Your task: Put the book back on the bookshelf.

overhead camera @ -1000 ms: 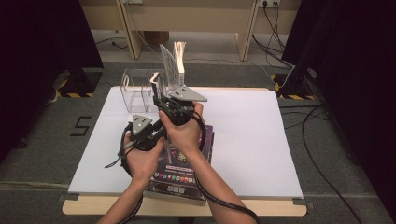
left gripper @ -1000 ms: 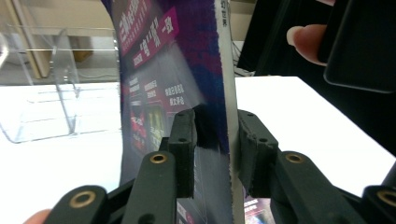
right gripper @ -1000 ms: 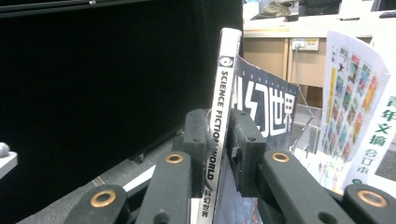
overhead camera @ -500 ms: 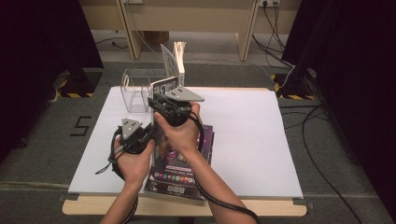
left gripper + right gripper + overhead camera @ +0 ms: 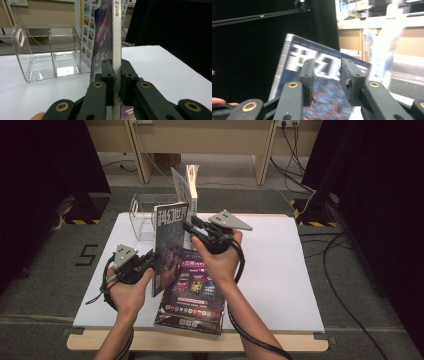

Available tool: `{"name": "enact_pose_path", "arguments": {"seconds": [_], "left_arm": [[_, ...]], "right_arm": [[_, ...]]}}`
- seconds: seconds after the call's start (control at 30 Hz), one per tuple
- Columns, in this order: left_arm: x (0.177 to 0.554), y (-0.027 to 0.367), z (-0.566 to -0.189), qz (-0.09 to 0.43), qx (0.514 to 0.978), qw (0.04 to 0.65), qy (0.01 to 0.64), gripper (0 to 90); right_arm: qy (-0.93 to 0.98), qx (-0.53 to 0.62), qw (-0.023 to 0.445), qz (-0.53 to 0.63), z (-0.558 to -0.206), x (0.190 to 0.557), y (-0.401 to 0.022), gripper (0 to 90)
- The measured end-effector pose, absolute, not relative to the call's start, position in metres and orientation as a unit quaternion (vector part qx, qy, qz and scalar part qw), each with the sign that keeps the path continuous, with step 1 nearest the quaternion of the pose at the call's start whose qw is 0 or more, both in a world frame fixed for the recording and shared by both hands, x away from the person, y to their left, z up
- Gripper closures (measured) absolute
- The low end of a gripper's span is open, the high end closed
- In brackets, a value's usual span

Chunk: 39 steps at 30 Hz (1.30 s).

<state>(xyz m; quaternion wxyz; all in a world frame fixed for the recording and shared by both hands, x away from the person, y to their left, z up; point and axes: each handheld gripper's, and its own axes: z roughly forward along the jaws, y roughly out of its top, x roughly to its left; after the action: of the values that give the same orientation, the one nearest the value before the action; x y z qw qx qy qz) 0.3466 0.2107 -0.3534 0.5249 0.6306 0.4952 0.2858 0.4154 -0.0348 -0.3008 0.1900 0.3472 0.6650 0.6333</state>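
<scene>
Magazine [image 5: 169, 245] cover reads 科幻世界, upright near worktop's middle. Left gripper [image 5: 117, 72] clamped on its spine. Right gripper [image 5: 327, 75] has just been opening, jaws apart, nothing between them.

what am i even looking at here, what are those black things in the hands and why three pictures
A person sits at a white table and holds a hand-held tool in each hand, each with two black jaws that pinch like tongs. One picture looks down from above the table; each of the other two comes from a small camera riding on one tool, looking along its jaws.

The left gripper is clamped on the spine edge of a magazine, holding it upright; its jaws have just closed. The right gripper has just been opening, and its jaws now stand apart with the magazine's cover behind them, not pinched.

On the table lie another magazine, flat under the hands, and a clear plastic organiser with compartments. A further magazine stands upright by the organiser.
</scene>
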Motion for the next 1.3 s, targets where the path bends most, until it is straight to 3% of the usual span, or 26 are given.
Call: {"name": "enact_pose_path", "arguments": {"seconds": [0.6, 1.3], "left_arm": [[0.344, 0.239, -0.336, 0.306, 0.62, 0.543, 0.476, 83.4], [0.374, 0.256, -0.325, 0.348, 0.59, 0.55, 0.477, 83.4]], "right_arm": [[0.65, 0.447, 0.209, 0.579, -0.355, 0.424, -0.129, 64.3], [0.666, 0.51, 0.204, 0.505, -0.435, 0.418, -0.183, 62.9]]}}
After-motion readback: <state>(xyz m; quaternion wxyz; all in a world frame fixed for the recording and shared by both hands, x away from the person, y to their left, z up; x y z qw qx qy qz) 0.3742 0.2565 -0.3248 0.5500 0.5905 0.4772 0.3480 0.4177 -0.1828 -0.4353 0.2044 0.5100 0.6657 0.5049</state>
